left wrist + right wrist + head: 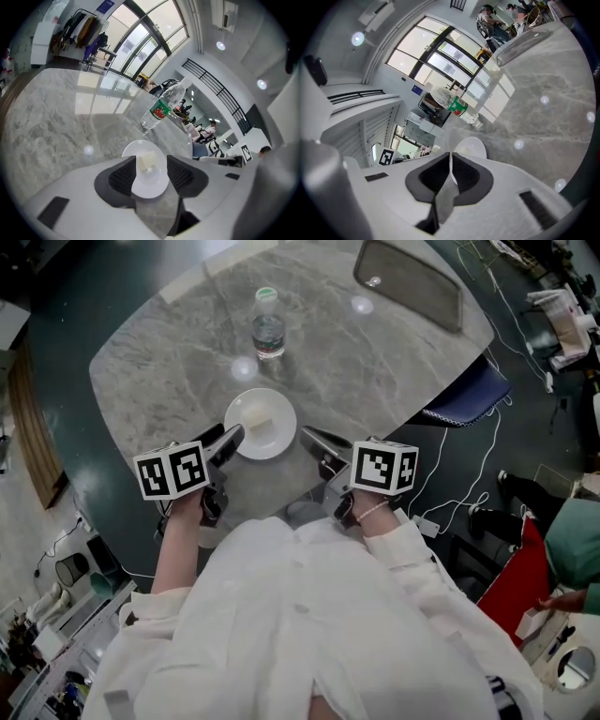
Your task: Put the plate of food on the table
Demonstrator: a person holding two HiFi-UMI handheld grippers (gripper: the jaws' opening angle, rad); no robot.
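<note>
A white plate (261,424) with a pale piece of food (259,418) lies flat on the grey marble table (169,381), near its front edge. My left gripper (232,439) is at the plate's left rim. In the left gripper view its jaws stand wide open, with the plate (150,185) and the food (146,161) showing between them. My right gripper (317,444) sits just right of the plate. Its jaws (450,157) are shut to a thin slit, and I see nothing held. The plate (471,148) lies just past their tips.
A clear water bottle (268,324) with a green cap stands behind the plate. A dark tray (408,282) lies at the table's far right. A blue chair (469,395) is tucked at the right edge. Cables trail on the floor beside it.
</note>
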